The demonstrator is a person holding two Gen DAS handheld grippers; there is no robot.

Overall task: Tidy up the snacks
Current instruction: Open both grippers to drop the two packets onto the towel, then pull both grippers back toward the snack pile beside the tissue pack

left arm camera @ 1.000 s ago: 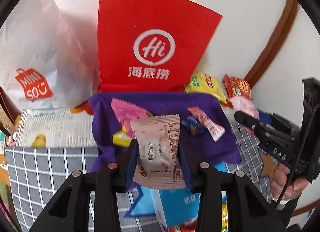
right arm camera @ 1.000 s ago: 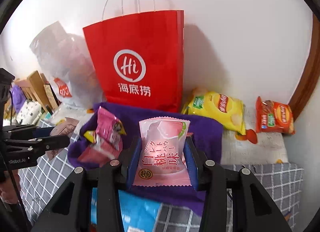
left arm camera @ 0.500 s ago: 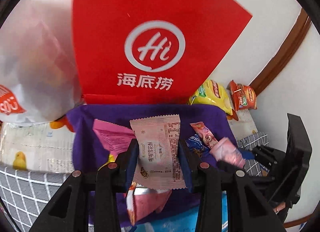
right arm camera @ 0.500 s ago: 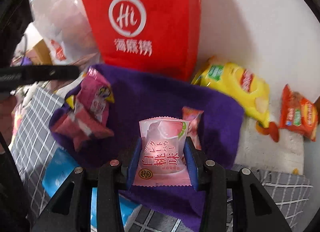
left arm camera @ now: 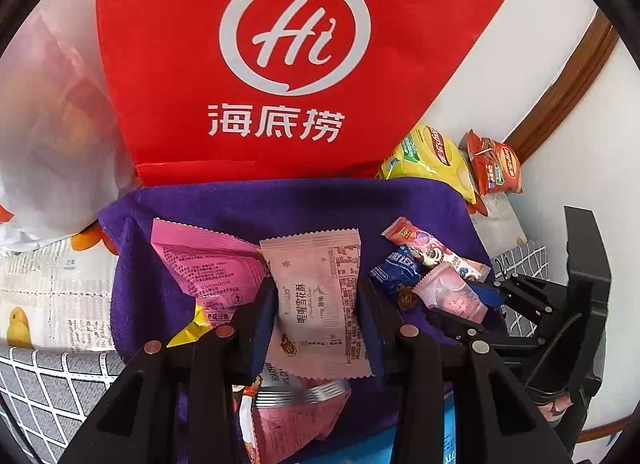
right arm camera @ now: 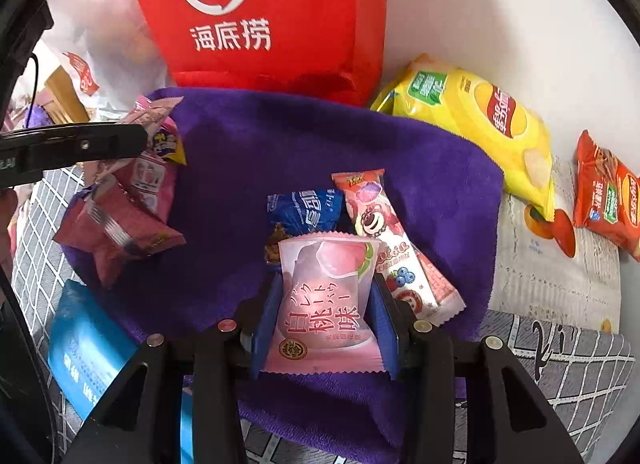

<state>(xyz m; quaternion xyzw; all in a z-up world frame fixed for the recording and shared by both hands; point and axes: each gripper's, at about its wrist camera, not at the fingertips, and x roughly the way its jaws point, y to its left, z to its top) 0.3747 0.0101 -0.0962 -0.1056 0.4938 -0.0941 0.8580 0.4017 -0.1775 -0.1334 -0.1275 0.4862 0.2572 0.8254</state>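
Both grippers lowered, tilted over purple cloth (right arm camera: 248, 152)

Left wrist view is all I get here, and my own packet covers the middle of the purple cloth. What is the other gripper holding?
Observer: The right gripper is shut on a pale pink peach packet, held over the near part of the purple cloth.
Operator: What lies just beyond that packet?
Observer: A blue wrapper and a long pink bar lie side by side on the cloth.
Operator: Anything to the right, off the cloth?
Observer: The yellow chip bag leans at the wall beside the red paper bag, and an orange chip bag lies further right.
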